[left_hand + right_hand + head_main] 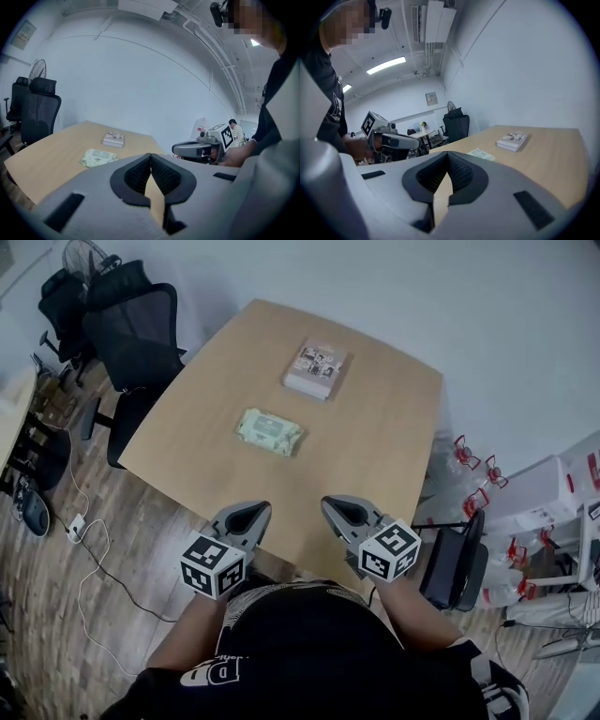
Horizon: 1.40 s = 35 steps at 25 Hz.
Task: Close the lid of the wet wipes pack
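The wet wipes pack (270,431) lies flat near the middle of the bench (375,465), pale green, with its long side running from 10 o'clock to 4 o'clock in the head view. Nothing touches it. It is too small in every view to tell whether its lid is up or down. A book (316,367) lies on the bench at 1 o'clock from the pack, a little apart from it and nearer the far edge.

Both tongs hang over the near edge of the bench, at 6 o'clock from the pack and well apart from it. The left tongs (251,512) point toward 12 o'clock. In the left gripper view their pads are pressed together at the tips with nothing between them (151,157), and the pack (98,157) shows beyond them at 10 o'clock. The right tongs (339,510) sit just beside the left ones at 3 o'clock. Their pads are likewise pressed together on nothing (448,157), with the pack (483,154) past them at 2 o'clock.

Black office chairs (131,334) stand on the floor at 10 o'clock from the bench.
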Each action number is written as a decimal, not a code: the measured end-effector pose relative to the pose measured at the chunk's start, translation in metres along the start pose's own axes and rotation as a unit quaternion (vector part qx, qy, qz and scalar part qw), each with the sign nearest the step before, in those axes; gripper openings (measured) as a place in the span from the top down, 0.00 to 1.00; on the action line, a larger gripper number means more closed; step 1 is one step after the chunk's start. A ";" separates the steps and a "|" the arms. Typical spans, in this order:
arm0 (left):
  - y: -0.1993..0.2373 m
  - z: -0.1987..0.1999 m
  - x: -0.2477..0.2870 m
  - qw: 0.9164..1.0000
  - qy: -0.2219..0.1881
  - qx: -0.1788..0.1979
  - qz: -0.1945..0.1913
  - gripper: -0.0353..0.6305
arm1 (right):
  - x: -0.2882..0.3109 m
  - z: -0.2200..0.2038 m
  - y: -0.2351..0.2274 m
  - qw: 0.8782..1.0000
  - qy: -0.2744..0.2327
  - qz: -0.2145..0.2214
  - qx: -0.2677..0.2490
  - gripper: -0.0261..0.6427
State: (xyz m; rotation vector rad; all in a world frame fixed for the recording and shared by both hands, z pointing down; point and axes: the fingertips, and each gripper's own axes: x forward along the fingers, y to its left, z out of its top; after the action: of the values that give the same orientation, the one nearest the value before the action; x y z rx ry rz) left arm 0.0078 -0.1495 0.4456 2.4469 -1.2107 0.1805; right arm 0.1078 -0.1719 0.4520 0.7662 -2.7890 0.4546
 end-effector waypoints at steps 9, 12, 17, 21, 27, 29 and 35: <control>-0.055 -0.015 0.006 1.000 -0.008 -0.004 0.022 0.92 | -0.054 -0.018 0.007 1.000 -0.002 0.006 -0.014 0.95; -0.069 -0.017 0.006 1.000 -0.005 -0.003 0.021 0.92 | -0.066 -0.024 0.011 1.000 -0.002 0.009 -0.006 0.95; -0.084 -0.026 0.003 1.000 0.005 0.000 0.016 0.92 | -0.074 -0.039 0.019 1.000 0.007 0.007 -0.001 0.95; -0.088 -0.031 -0.001 1.000 0.007 0.000 0.018 0.92 | -0.076 -0.044 0.024 1.000 0.013 0.010 0.000 0.95; -0.095 -0.040 -0.004 1.000 0.014 0.000 0.019 0.92 | -0.077 -0.043 0.027 1.000 0.011 0.012 0.006 0.95; -0.097 -0.041 -0.007 1.000 0.015 0.000 0.019 0.92 | -0.077 -0.043 0.031 1.000 0.014 0.016 0.002 0.95; -0.098 -0.040 -0.011 1.000 0.013 0.004 0.023 0.92 | -0.077 -0.046 0.037 1.000 0.019 0.021 -0.007 0.95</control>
State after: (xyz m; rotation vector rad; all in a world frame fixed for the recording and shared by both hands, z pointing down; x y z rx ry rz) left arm 0.0806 -0.0714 0.4500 2.4172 -1.2569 0.2292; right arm 0.1591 -0.0901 0.4646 0.6894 -2.7742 0.4509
